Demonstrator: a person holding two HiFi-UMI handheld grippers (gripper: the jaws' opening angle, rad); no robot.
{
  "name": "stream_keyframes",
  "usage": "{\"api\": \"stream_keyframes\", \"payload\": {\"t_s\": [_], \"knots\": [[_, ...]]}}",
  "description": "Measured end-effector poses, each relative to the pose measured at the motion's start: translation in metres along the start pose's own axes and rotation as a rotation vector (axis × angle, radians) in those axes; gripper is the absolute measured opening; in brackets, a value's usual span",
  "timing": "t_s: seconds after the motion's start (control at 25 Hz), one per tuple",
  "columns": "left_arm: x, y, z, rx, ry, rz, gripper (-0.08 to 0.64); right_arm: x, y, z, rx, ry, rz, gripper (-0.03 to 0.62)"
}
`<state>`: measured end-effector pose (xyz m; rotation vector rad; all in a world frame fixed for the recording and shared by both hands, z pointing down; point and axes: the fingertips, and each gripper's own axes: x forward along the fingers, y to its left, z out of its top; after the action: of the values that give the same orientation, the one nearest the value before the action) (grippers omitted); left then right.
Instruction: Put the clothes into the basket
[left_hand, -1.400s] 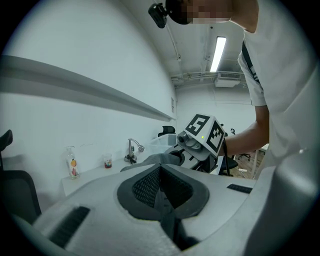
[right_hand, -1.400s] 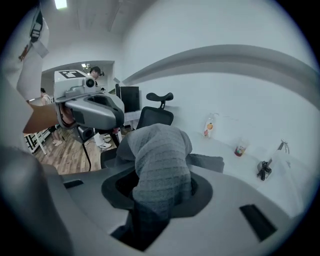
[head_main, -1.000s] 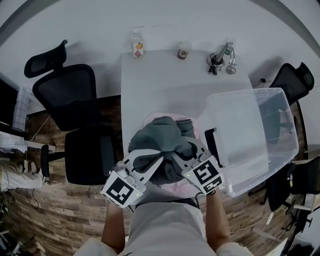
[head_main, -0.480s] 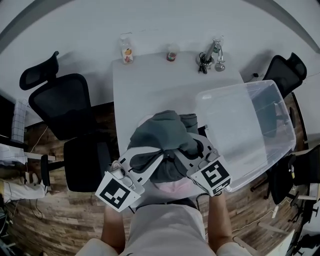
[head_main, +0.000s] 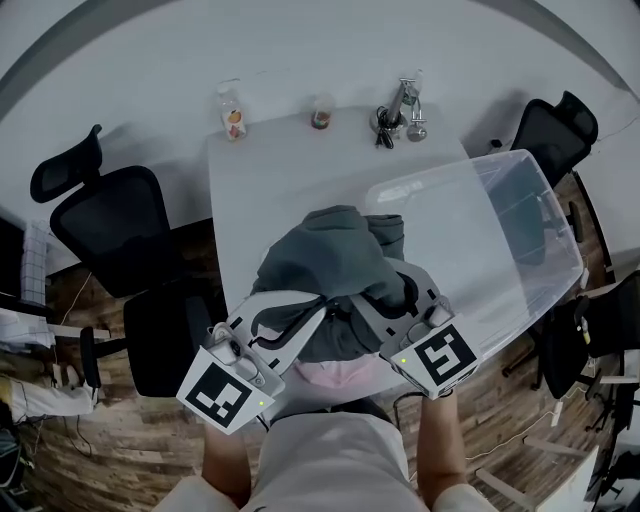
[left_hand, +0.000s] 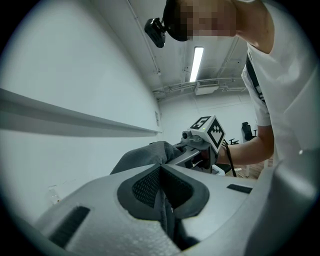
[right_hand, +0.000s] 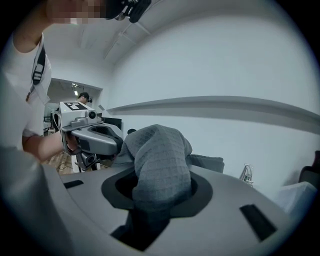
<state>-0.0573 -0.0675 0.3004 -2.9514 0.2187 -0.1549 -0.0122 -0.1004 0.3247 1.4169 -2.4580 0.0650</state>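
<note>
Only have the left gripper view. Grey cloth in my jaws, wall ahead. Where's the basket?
Observer: The basket is at the right side of the table, just right of the cloth.
Operator: Right gripper holding too?
Observer: Yes, the right gripper is shut on the same cloth.
Operator: More clothes?
Observer: A pink garment shows under the cloth, at the near edge.
</note>
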Motion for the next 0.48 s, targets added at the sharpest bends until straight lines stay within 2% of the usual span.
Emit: {"api": "stream_keyframes", "payload": {"t_s": [0.48], "knots": [[0.035,-0.026,0.042,0.081,-0.037,-0.046,0.003,-0.055,-0.030,0.028,-0.016,-0.078,-0.078,0.132]]}}
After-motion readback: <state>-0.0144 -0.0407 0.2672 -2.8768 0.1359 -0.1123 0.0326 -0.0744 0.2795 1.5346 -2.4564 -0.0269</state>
